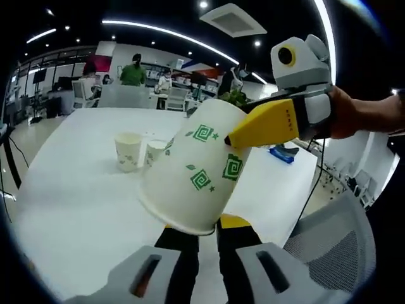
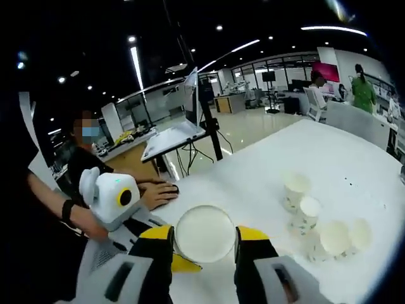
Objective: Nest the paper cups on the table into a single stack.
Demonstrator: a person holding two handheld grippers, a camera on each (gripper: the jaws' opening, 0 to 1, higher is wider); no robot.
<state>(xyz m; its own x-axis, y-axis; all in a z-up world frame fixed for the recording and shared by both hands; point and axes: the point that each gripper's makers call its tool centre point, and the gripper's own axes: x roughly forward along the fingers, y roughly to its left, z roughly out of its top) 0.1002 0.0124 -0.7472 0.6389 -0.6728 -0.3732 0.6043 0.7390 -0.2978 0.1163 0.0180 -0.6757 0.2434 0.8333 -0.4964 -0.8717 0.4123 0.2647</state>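
A white paper cup with green square spirals (image 1: 202, 168) is held in the air over the white table (image 1: 76, 196), lying on its side. Its near end sits between the jaws of my left gripper (image 1: 209, 231), which is shut on it. My right gripper (image 1: 262, 126) comes in from the right, with a yellow finger across the cup's far end. In the right gripper view the cup's round end (image 2: 204, 233) sits between the jaws of my right gripper (image 2: 204, 239), with my left gripper (image 2: 174, 256) below it. Several more cups (image 2: 308, 212) stand on the table, two of them (image 1: 128, 151) behind the held cup.
A blue object (image 1: 281, 154) lies near the table's far right edge. A grey mesh chair (image 1: 329, 244) stands at the near right corner. A person (image 2: 85, 164) sits at the table's side with a hand (image 2: 158, 193) on it. Desks and people fill the background.
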